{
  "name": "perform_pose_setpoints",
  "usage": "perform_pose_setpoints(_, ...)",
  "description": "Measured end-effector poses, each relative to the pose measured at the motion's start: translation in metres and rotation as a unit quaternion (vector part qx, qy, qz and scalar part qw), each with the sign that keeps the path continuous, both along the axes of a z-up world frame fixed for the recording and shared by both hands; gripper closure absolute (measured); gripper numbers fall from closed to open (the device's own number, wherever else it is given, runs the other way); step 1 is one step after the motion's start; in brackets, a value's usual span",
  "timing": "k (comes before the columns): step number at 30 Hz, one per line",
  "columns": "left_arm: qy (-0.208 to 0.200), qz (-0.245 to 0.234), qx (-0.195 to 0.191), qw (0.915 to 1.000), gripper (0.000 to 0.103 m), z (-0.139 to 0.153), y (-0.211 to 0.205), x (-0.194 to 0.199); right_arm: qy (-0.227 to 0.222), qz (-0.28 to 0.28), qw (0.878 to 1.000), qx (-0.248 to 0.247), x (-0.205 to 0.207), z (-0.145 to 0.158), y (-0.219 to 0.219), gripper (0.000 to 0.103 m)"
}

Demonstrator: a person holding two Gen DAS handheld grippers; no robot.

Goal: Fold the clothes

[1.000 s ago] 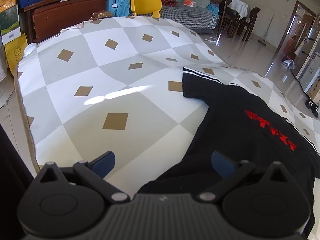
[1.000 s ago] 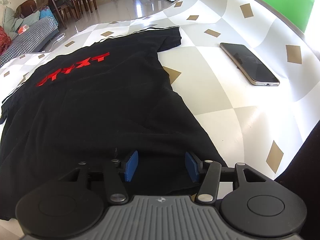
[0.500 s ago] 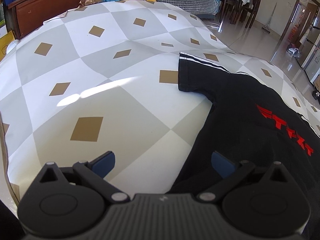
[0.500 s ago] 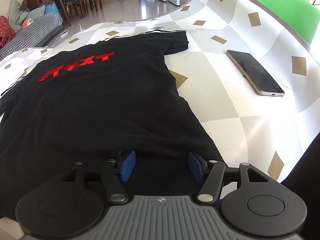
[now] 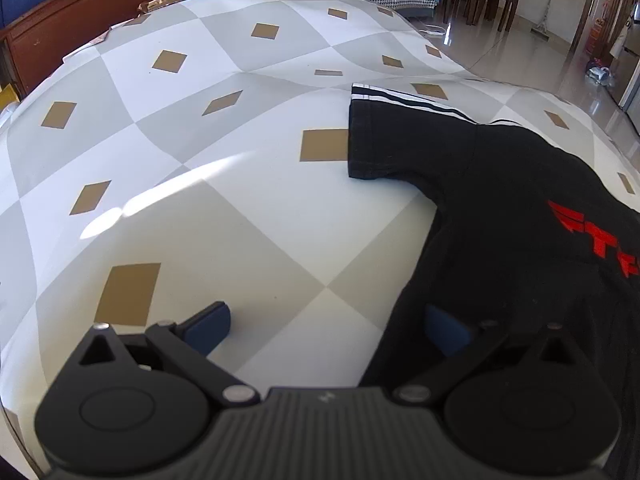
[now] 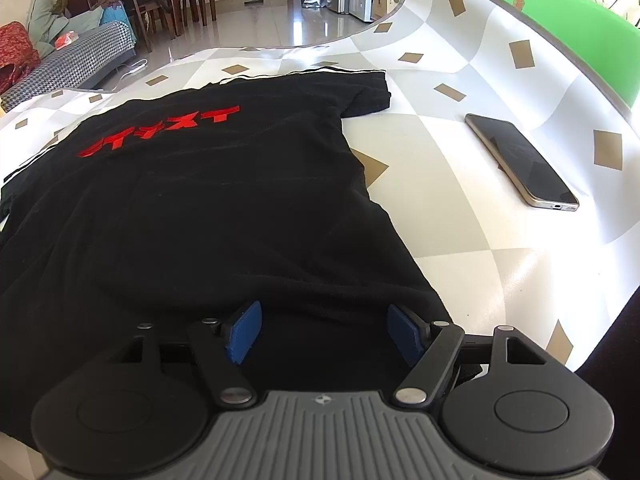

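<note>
Spread across a table point(image 5: 248, 200) under a checked cloth of grey, white and tan diamonds. Flat on it, front up, a black T-shirt point(image 6: 208, 216) with red lettering point(image 6: 160, 132) across the chest and white stripes along the shoulders; hem toward the near edge, collar end away. Short sleeves out to each side, the left sleeve point(image 5: 384, 148) lying smooth on the cloth, the right sleeve point(image 6: 364, 92) likewise. Off to the right, well apart from the shirt, a smartphone point(image 6: 520, 160) lying face up. Low over the shirt's near left edge, the left gripper point(image 5: 328, 328): jaws wide, one blue pad over bare cloth, the other over black fabric, nothing pinched. Over the near right corner of the hem, the right gripper point(image 6: 324, 332): jaws opening, fabric beneath and between the pads but not pressed by them. Judging by the drape and soft creases: thin knit, light, limp, no stiffness to hold a shape, likely to sag and bunch when lifted by one point and to drag on the tablecloth rather than slide. Best taken at doubled, firmer places, such as the hem corners or the shoulder seam beside each sleeve, pinching both layers together and lifting both sides evenly so the fold line stays straight. Not fragile; main risk a single layer slipping out of the pads.
</note>
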State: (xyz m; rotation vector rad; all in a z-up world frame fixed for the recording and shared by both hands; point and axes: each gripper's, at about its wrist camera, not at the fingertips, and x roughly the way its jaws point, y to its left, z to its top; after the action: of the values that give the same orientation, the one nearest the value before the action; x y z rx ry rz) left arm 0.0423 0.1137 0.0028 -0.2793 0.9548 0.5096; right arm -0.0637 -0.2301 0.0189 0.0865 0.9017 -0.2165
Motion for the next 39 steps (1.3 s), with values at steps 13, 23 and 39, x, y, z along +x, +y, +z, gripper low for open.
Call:
perform_pose_setpoints(13,-0.006,0.005,0.016,0.9998,0.0,-0.003,0.017,0.014,-0.006,0.008,1.0,0.001,0.001,-0.003,-0.004,0.028)
perform_pose_setpoints(23,-0.008,-0.002,0.021,0.9997,0.0,-0.003,0.024,0.03,-0.009,0.023,1.0,0.0,0.0,-0.004,-0.008,0.028)
perform_pose_setpoints(39,-0.007,-0.081,0.022,0.9964,0.0,0.017,-0.016,0.005,-0.031,0.086,0.996,0.0,-0.018,0.012,-0.004,0.034)
